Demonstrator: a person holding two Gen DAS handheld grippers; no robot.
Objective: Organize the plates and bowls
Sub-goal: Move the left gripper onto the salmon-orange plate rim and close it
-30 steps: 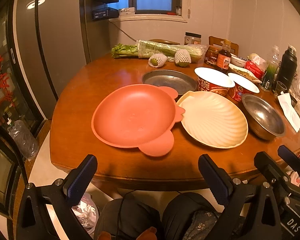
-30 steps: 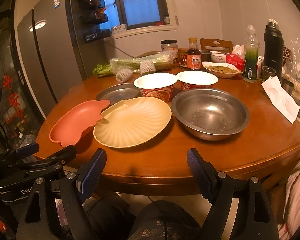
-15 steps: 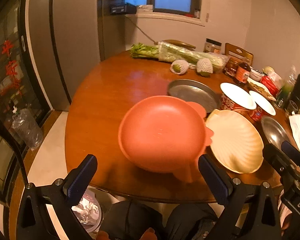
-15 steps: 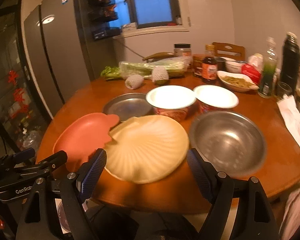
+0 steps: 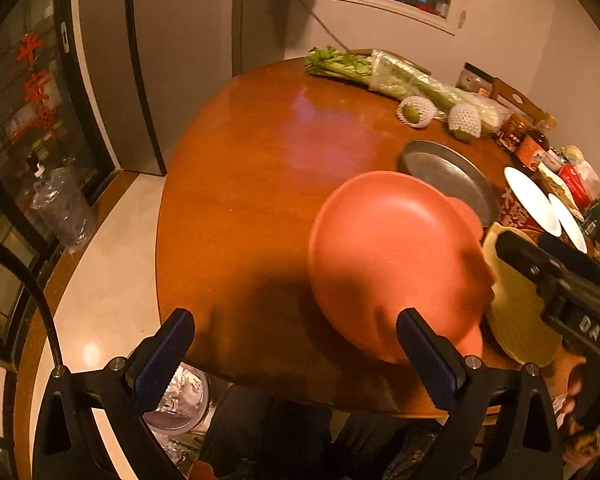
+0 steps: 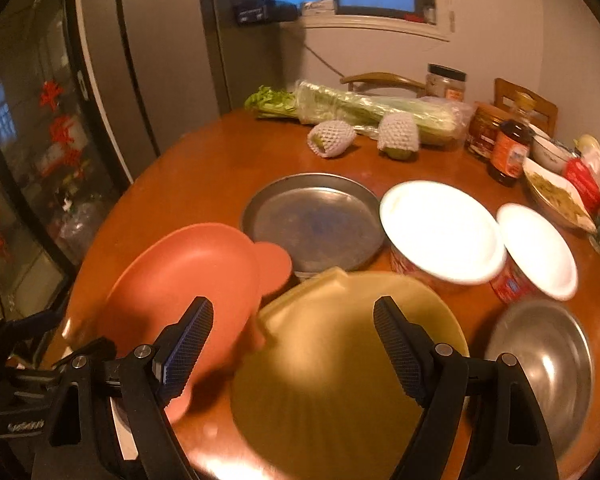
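Both grippers have closed in over the table within the last second. Left gripper point(image 5: 296, 354) gapes wide and empty beside the pink plate point(image 5: 396, 256); right gripper point(image 6: 294, 348) is wide over the yellow shell plate point(image 6: 340, 360), which touches the pink one. Pickup looks imminent; nothing is stacked yet.

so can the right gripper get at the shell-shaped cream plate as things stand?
Probably yes. The right gripper is open, its fingers straddling the near part of the cream plate, with nothing between them. The pink plate only overlaps its left edge.

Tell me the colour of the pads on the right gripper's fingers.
Dark blue, textured pads; clearest in the right wrist view.
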